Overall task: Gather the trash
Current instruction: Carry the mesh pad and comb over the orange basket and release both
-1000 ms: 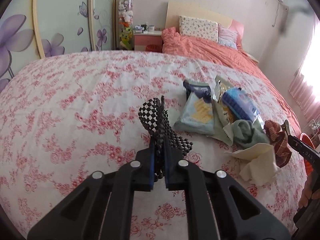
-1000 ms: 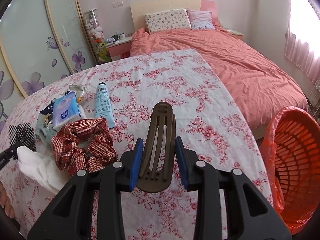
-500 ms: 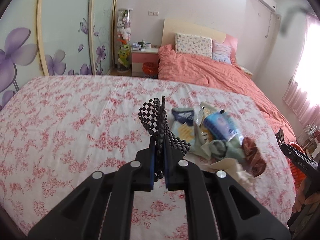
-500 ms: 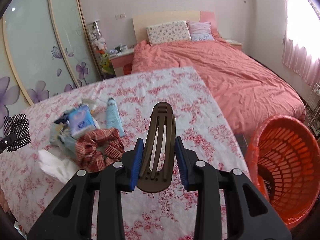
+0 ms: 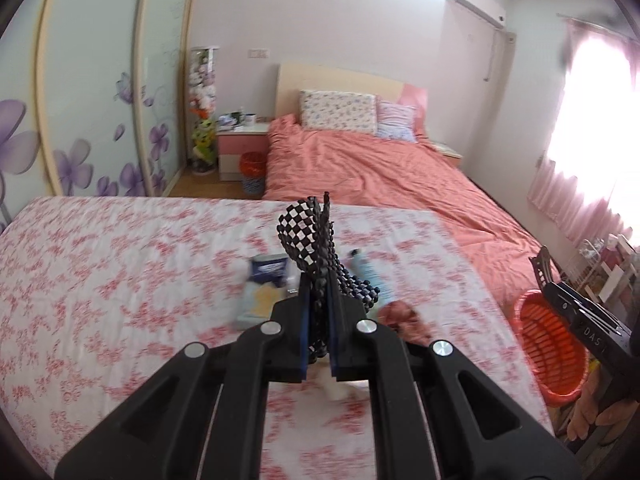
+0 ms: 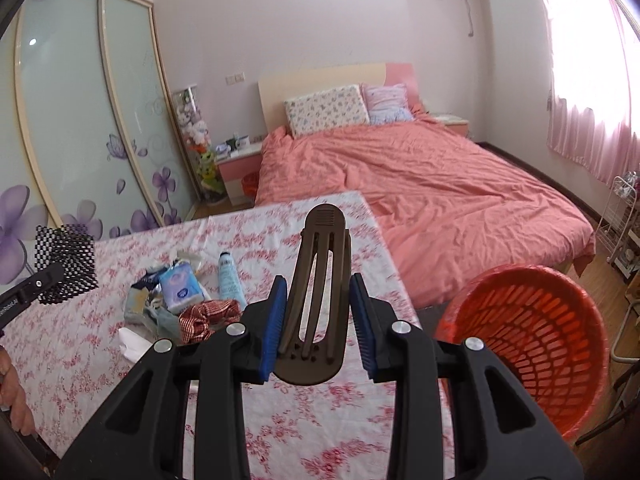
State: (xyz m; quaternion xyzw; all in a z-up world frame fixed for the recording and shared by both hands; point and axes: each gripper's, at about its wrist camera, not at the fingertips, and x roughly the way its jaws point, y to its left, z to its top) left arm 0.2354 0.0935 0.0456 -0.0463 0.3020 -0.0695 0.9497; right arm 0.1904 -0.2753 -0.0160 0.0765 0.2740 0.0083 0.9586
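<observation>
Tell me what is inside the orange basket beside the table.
In the right wrist view, the orange basket shows only its slatted inner wall, lined with a thin orange bag at the rim. No trash is visible inside. Its bottom is hidden behind the right gripper.

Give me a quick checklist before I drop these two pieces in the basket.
1. Left gripper clamped on checkered mesh: ok.
2. Right gripper clamped on brown hair clip: ok.
3. Orange basket in view, mouth open: ok.
4. Clip directly over the basket: not ok, it sits left of the rim.
5. Mesh over the basket: not ok, above the floral tablecloth.
6. Basket contents: cannot tell.
</observation>
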